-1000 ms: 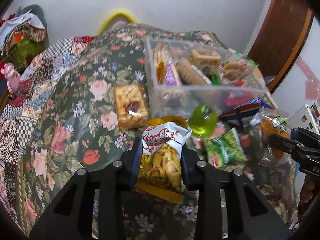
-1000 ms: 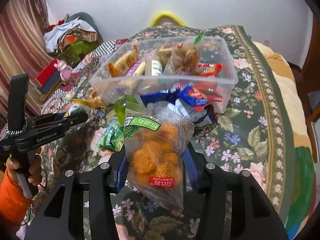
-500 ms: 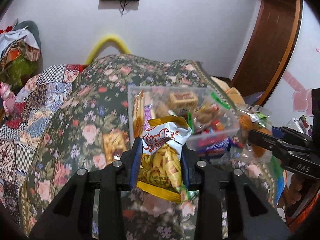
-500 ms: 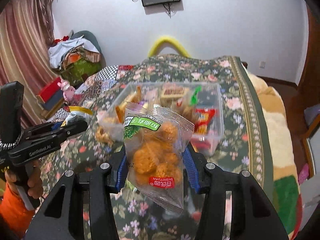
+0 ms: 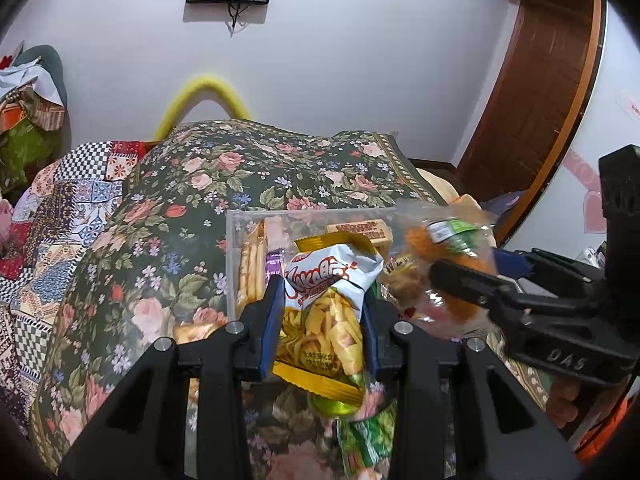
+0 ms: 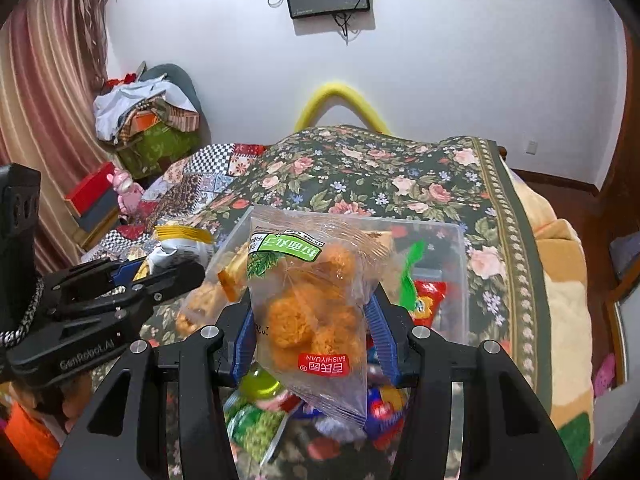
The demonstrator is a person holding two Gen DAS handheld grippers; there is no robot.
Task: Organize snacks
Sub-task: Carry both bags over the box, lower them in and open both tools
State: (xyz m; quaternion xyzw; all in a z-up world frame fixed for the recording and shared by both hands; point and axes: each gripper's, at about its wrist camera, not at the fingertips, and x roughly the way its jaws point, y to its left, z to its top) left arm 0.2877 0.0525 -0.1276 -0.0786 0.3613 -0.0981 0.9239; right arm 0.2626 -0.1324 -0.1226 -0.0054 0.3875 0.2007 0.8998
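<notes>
So the biggest thing here is the bed [image 6: 400, 172], covered in a dark green floral bedspread [image 5: 224, 184] with pink roses, soft and a bit lumpy, with a checkered patchwork quilt [image 5: 76, 200] along its left side. Sitting on it is a clear plastic bin [image 6: 456, 280], rectangular with thin see-through walls, already stuffed with wrapped biscuits and bars. In front of the bin there's a loose pile of snacks on the bedspread, including a crinkly green packet [image 6: 256, 424] and a round yellow-green jelly cup [image 6: 260, 384]. The right claw [image 6: 312, 332] is clamped on a clear crinkly bag of orange puffs [image 6: 312, 308], blue pads pinching it from both sides; the bag stands roughly upright with its long axis running bottom to top, green label end up and the red logo at the bottom, upside down. It's held up in the air right at the near edge of the bin. The left claw [image 5: 320, 324] is squeezed tight on a glossy chips packet [image 5: 324, 312], white and yellow foil with a gold crimped edge. That one is upright too, with the crumpled white top up toward the bin and the gold seam hanging down, just in front of the bin's near left wall.
</notes>
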